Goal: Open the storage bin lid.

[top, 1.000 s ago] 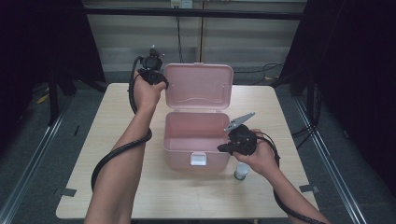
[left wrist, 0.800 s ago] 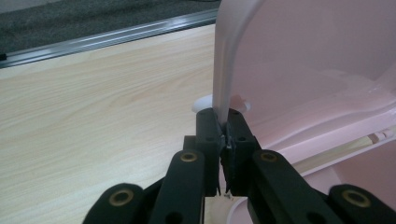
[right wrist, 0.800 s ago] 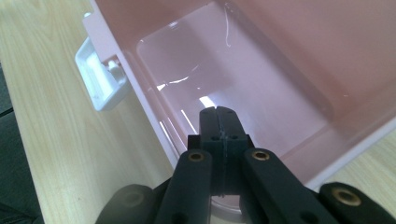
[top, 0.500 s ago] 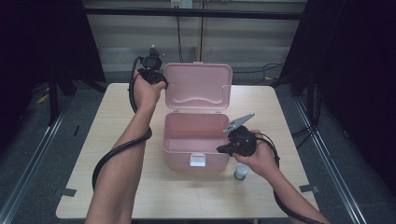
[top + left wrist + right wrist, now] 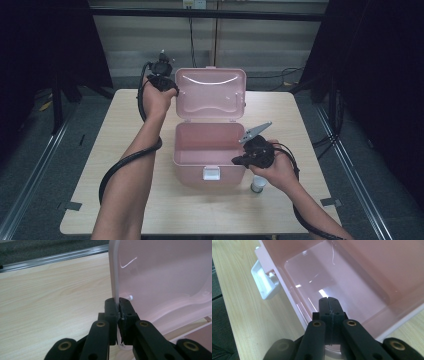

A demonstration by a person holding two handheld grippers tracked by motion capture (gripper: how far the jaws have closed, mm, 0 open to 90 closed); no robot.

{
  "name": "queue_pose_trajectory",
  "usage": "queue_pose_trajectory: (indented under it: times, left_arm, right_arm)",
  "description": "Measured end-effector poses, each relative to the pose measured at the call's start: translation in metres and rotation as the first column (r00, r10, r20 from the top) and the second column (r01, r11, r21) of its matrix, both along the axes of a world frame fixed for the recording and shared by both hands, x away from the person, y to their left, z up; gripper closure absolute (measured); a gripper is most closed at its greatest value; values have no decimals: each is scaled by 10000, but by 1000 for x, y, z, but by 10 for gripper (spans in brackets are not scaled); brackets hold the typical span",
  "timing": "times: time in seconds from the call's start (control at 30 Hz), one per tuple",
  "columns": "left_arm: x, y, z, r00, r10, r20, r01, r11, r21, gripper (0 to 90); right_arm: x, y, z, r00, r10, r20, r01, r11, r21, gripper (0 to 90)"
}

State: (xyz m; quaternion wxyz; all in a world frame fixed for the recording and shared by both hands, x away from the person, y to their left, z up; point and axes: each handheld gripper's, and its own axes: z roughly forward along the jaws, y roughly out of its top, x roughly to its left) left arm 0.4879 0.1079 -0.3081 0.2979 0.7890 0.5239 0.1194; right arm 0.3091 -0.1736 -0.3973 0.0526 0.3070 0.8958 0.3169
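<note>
A pink plastic box stands open in the middle of the table, its lid raised upright at the back. My left gripper is shut on the lid's left edge; in the left gripper view the thin rim sits pinched between the pads. My right gripper hovers at the box's front right corner, jaws shut with nothing between them. In the right gripper view they point over the rim into the empty pink interior. A white latch hangs on the front wall.
A small white round container stands on the wooden table just in front of the box's right corner, under my right hand. A black cable loops along the left forearm. Dark curtains and floor rails surround the table.
</note>
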Motion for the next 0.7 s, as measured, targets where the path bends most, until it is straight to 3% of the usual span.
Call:
queue_pose_trajectory:
  times: [0.7]
  left_arm:
    - [9,-1,-11,9996,246,-107,-246,9997,-30,858]
  right_arm:
    - [-1,-3,-2,10000,47,-56,-46,9994,332,900]
